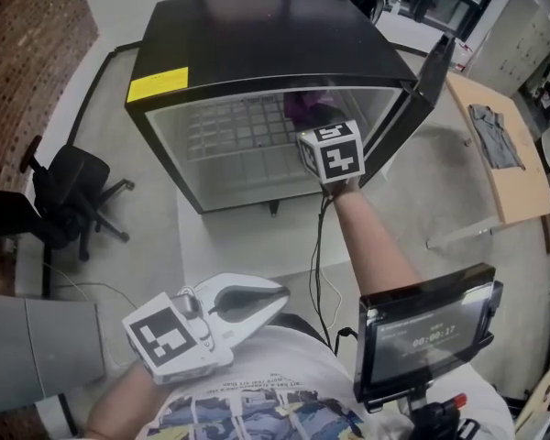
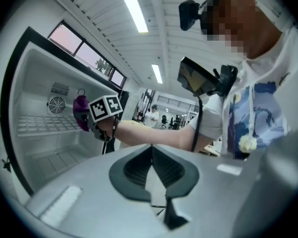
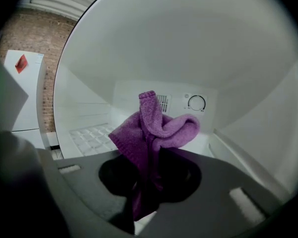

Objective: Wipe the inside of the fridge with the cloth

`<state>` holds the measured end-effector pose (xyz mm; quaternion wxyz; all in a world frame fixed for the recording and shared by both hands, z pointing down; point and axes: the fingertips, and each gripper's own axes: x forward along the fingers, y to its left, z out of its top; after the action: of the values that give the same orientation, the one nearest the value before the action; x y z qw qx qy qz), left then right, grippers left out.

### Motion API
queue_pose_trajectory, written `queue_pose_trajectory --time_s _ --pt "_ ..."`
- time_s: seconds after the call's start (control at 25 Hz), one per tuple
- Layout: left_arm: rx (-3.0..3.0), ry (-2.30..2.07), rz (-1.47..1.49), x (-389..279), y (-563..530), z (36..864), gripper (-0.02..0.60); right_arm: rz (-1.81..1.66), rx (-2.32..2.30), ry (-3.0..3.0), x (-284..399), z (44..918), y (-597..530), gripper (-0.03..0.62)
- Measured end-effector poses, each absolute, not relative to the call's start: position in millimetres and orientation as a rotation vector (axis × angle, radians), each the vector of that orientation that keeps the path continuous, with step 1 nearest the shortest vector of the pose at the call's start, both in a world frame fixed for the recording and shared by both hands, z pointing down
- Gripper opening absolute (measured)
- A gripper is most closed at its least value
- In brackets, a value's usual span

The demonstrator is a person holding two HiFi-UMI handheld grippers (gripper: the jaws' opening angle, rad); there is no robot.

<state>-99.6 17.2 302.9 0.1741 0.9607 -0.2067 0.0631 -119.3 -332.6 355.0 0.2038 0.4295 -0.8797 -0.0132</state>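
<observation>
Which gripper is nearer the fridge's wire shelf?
Right. The right gripper, clamping the cloth, is inside the fridge above the shelf; the left gripper is outside, near the torso.

In the head view, the marker cube (image 1: 332,151) of the right tool (image 3: 146,180) hides its jaws and most of the purple cloth (image 1: 301,108).

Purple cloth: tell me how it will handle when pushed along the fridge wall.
Probably floppy: the cloth folds and droops over the right gripper. Likely light, one pinch holding it. Its fuzzy knit should drag, not slip.
</observation>
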Motion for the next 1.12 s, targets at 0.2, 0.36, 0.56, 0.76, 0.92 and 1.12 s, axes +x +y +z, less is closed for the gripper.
queue_pose_trajectory --time_s 0.2,0.36,0.56,0.76,0.92,1.12 --pt "2.720 -0.619 0.168 -108 20 301 0.006 -0.045 1.117 -2.479 -153 358 -320 0.078" --pt "2.712 -0.658 0.155 -116 23 302 0.006 -0.056 1.050 -2.508 -183 360 -312 0.078" --pt "2.692 -0.710 0.137 -129 25 303 0.006 -0.036 0.981 -2.531 -218 364 -301 0.078" --pt "2.667 -0.767 0.119 -145 28 303 0.006 -0.035 0.909 -2.589 -256 362 -289 0.078" --pt "2.647 -0.808 0.109 -155 32 304 0.006 -0.034 0.846 -2.625 -283 359 -274 0.078" --pt "2.633 -0.847 0.104 -165 36 304 0.006 0.004 0.767 -2.671 -312 357 -257 0.078"
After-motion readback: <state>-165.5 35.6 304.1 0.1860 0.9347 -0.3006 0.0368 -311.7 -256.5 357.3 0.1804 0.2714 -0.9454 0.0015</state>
